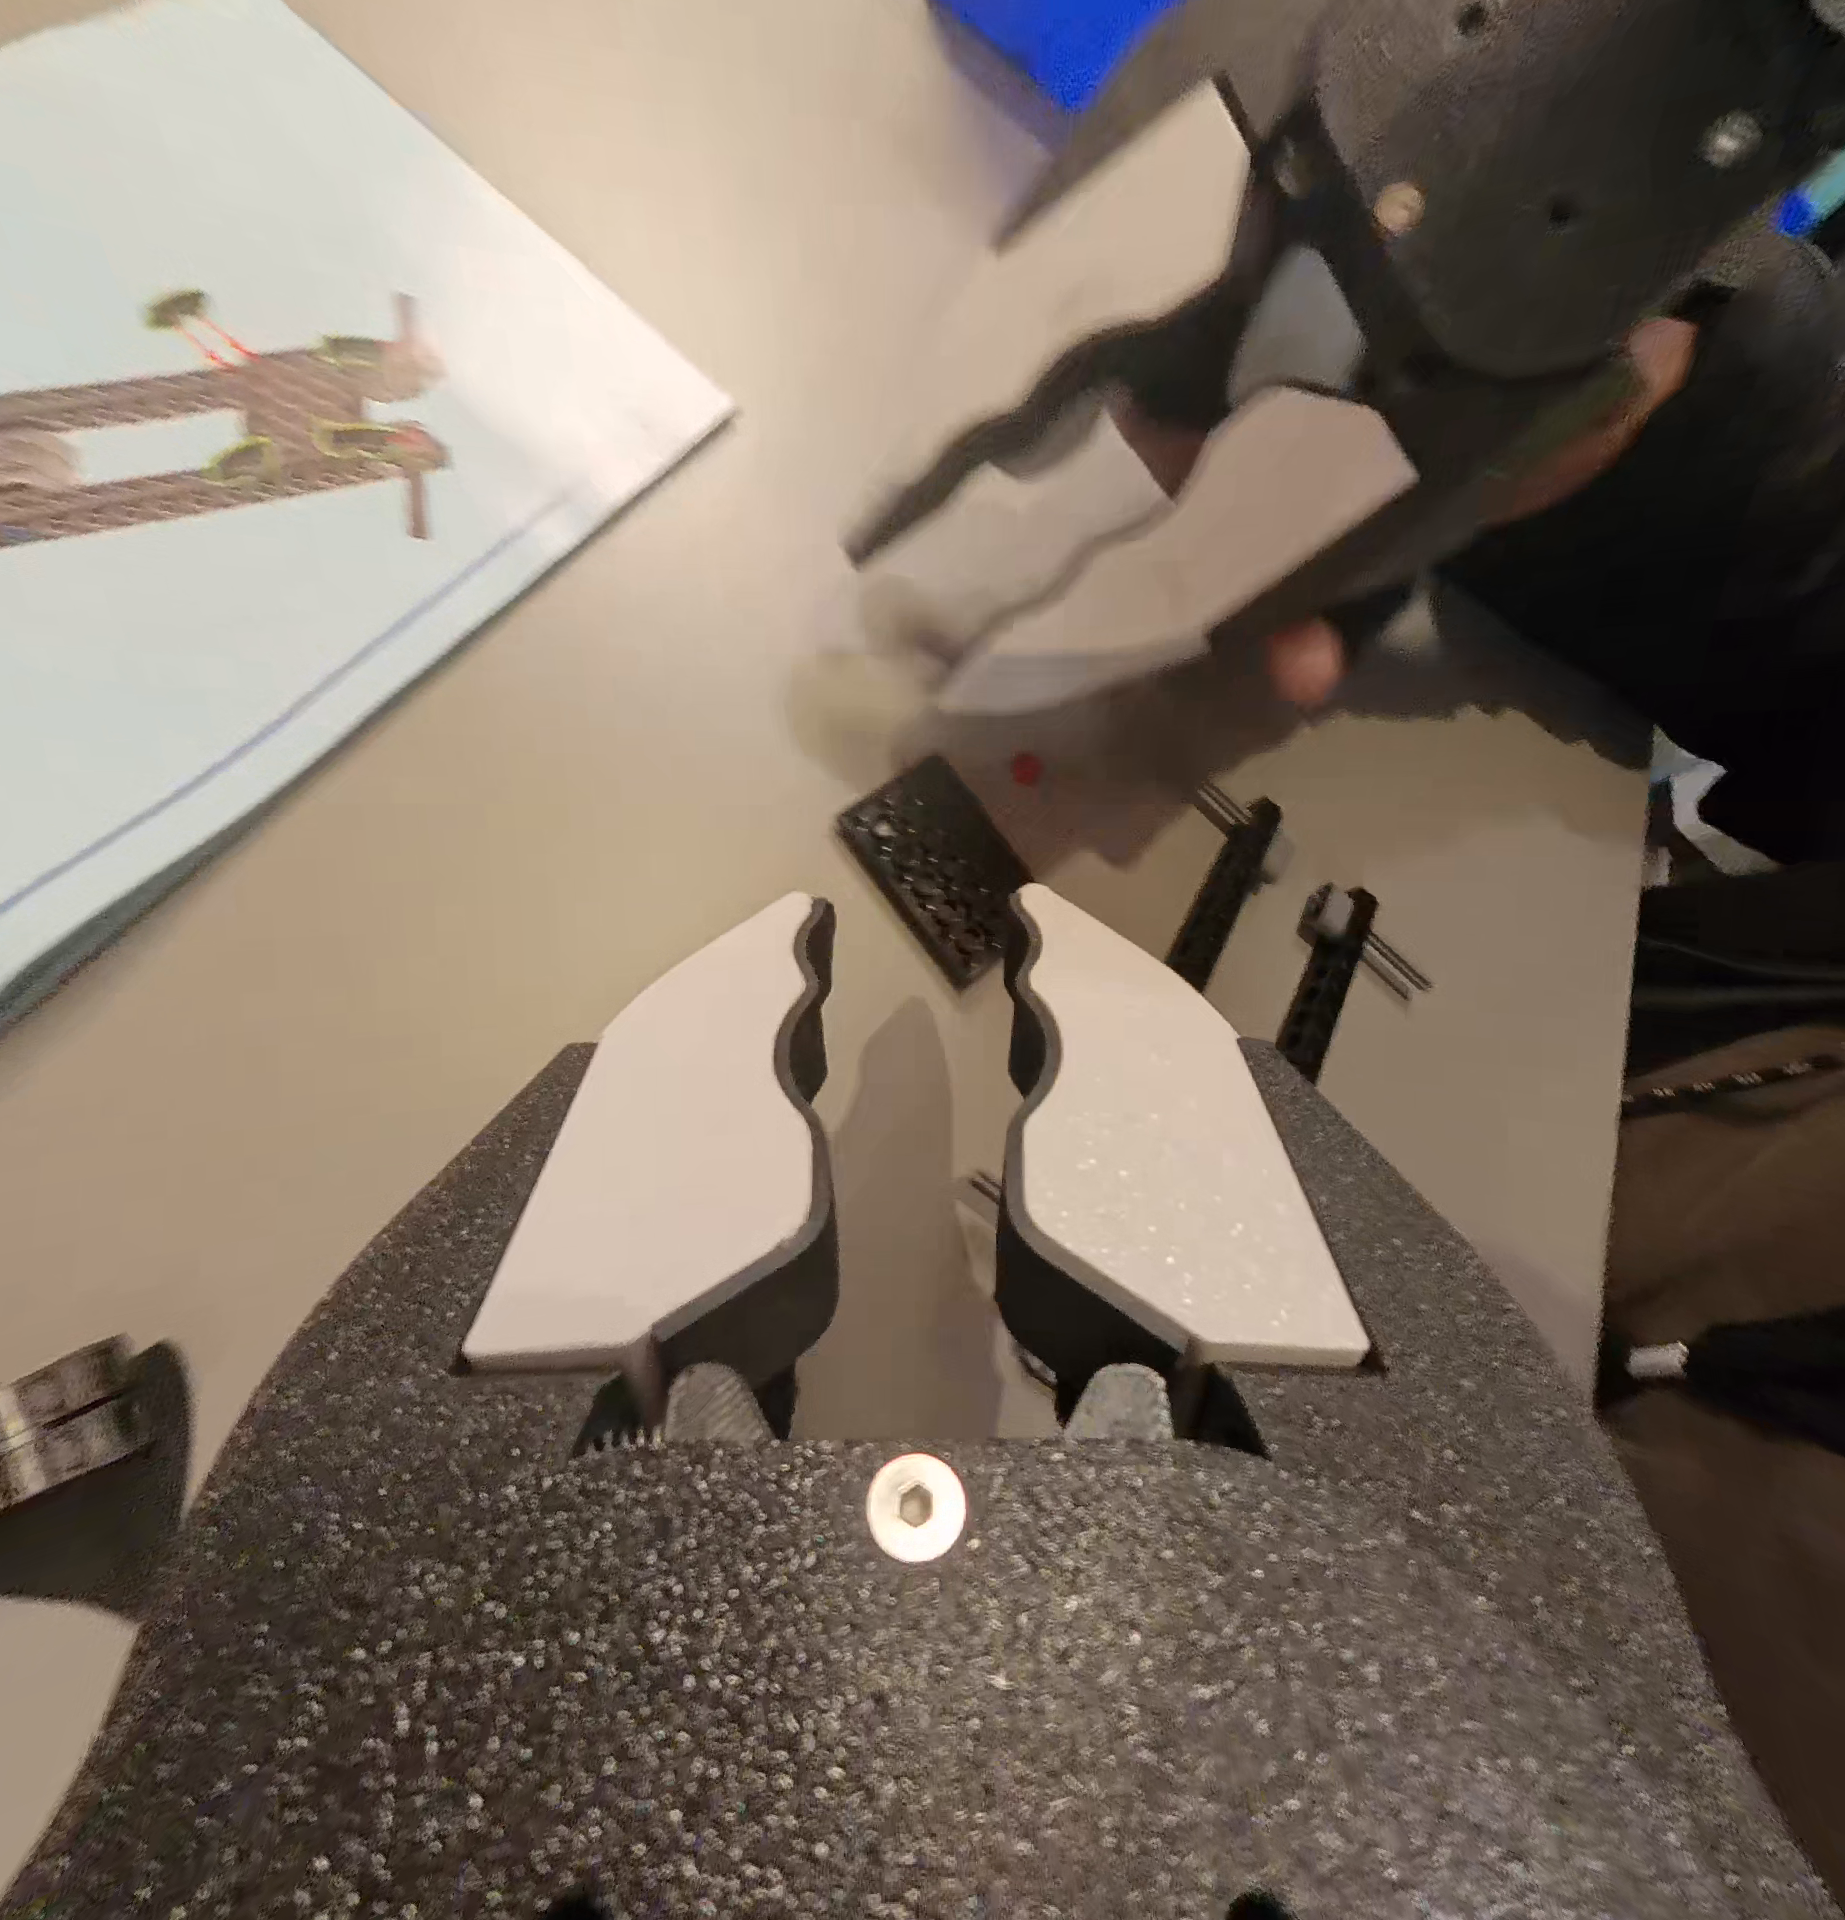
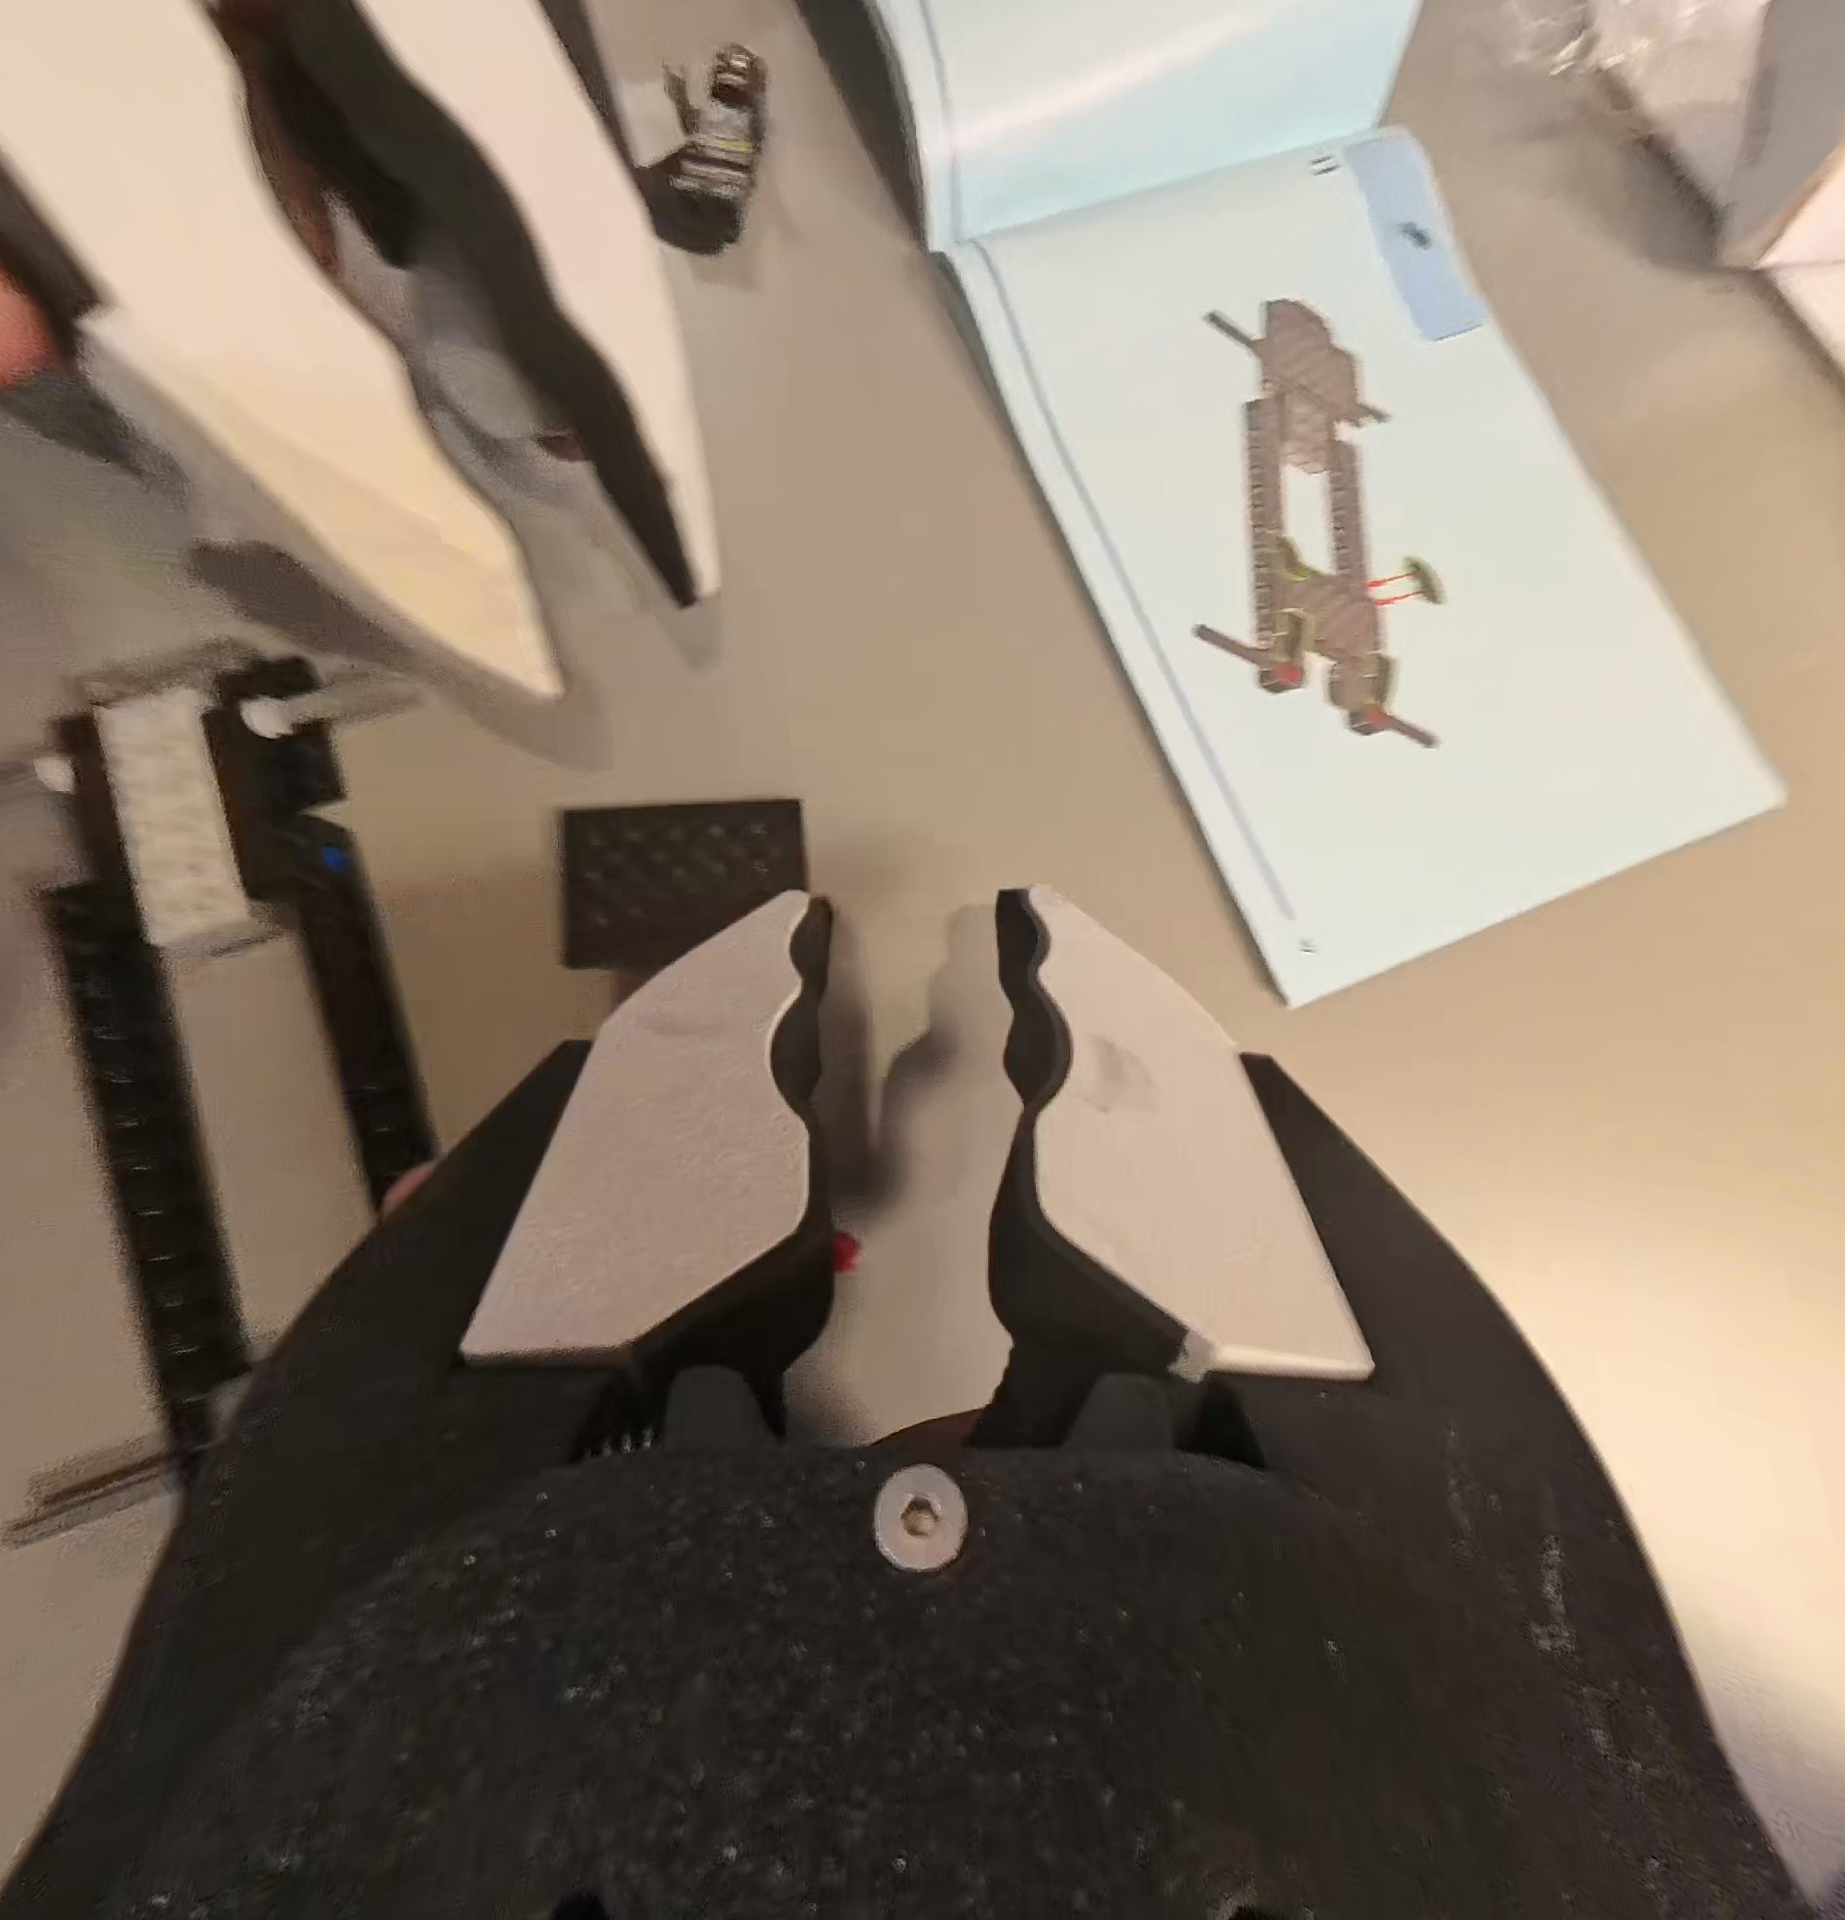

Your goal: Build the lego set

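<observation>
My left gripper (image 1: 923,914) is open and empty; it hovers over the beige table (image 1: 585,935). A black perforated plate (image 1: 933,873) lies flat just beyond its fingertips. My right gripper (image 2: 913,914) is open with nothing between its pads. The same black plate (image 2: 679,873) lies just left of its left fingertip. A tiny red piece (image 2: 845,1252) lies on the table beside its left finger, and it also shows in the left wrist view (image 1: 1024,769). The right gripper (image 1: 897,634) shows blurred above the plate in the left wrist view. The left gripper (image 2: 617,623) shows at the upper left in the right wrist view.
An open pale blue instruction booklet (image 1: 274,416) (image 2: 1365,623) lies on the table. Black studded beams with thin axles (image 1: 1224,894) (image 2: 149,1091) lie near the plate, with a white piece (image 2: 170,831) on them. A small dark assembly (image 2: 710,156) stands farther off. A person's dark sleeve (image 1: 1728,571) is at the right. The gap from one gripper's tips to the other's is roughly 7 cm. From the right gripper's tips to the tiny red piece (image 2: 845,1252) is close to 6 cm.
</observation>
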A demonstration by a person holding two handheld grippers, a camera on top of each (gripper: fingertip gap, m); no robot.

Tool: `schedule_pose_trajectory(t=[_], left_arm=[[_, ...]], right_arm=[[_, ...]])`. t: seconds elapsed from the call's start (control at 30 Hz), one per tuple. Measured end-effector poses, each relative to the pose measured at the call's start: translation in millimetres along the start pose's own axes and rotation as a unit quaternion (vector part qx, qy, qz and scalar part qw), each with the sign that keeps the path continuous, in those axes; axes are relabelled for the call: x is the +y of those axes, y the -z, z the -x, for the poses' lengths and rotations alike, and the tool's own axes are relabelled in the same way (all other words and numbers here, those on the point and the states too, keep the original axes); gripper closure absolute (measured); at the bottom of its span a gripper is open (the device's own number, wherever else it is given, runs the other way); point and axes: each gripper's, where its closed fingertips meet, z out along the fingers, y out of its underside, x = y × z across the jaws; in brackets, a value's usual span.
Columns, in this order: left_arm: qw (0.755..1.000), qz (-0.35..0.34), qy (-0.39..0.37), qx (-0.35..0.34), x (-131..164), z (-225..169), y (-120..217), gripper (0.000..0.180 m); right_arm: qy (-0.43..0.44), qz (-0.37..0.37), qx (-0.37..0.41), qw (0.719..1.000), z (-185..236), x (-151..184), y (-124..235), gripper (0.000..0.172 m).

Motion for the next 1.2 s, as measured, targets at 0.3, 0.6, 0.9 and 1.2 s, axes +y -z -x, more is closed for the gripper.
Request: schedule_pose_trajectory(t=[0.3,0.6,0.9,1.2], left_arm=[[0.999,-0.021,0.02,-0.036,2,26,5,0.152],[0.999,-0.012,-0.002,-0.046,5,22,6,0.153],[0.999,0.002,-0.014,-0.037,9,17,5,0.152],[0.999,-0.001,-0.017,-0.04,10,19,5,0.152]], right_arm=[[-0.027,0.052,-0.065,0.996,46,-6,-9,0.117],[-0.004,0.101,-0.045,0.994,52,3,-22,0.109],[0.0,0.1,-0.051,0.994,50,4,-21,0.122],[-0.004,0.033,-0.101,0.994,52,-11,26,0.122]])
